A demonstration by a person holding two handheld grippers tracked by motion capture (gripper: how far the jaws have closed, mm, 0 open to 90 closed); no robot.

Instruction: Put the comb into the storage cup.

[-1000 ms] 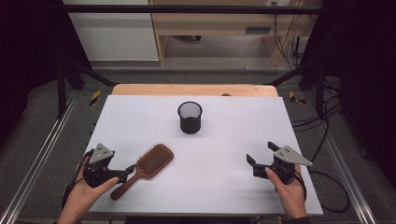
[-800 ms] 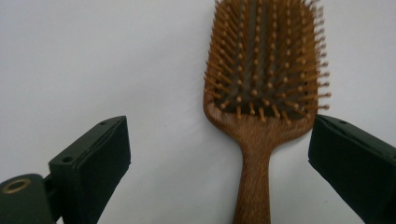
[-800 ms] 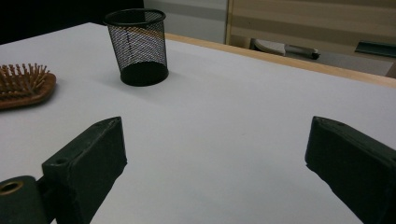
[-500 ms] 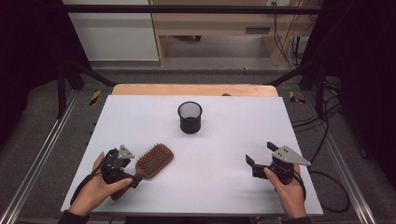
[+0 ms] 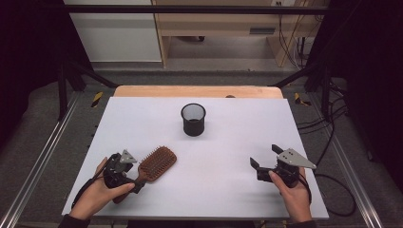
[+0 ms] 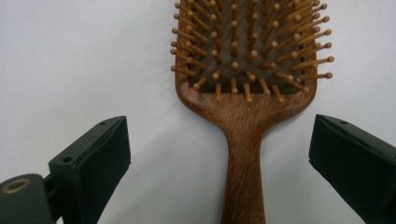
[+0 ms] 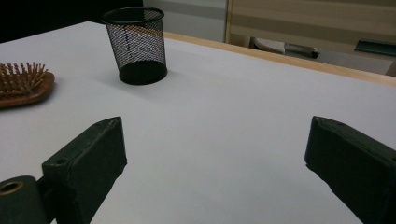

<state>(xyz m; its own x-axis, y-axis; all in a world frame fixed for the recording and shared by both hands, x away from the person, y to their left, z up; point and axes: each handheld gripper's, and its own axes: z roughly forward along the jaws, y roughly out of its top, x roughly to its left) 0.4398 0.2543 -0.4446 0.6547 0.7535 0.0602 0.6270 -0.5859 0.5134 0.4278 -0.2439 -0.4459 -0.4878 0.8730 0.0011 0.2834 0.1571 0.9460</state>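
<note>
**One brush, one cup, two grippers on the white table**

You are working over a white table that is carrying two loose things: one wooden hairbrush and one black mesh cup.

Taking the cup as the landmark: it is standing upright, mouth up, in the middle of the table toward the far edge. The hairbrush is lying flat, bristles up, nearer to you than the cup and off to its left, well apart from it. Its head is pointing roughly toward the cup and its handle is running back toward your left hand.

You are holding your left gripper over the handle end of the brush. In the left gripper view its two black jaws are standing wide apart, one on each side of the hairbrush, with bare table showing between each jaw and the handle; neither jaw is touching the wood.

You are holding your right gripper nearer to you than the cup and off to its right, well apart from both cup and brush. Its two jaws are also spread wide with nothing between them. In the right gripper view they are framing bare table, with the cup farther off and the edge of the brush at the left.
</note>
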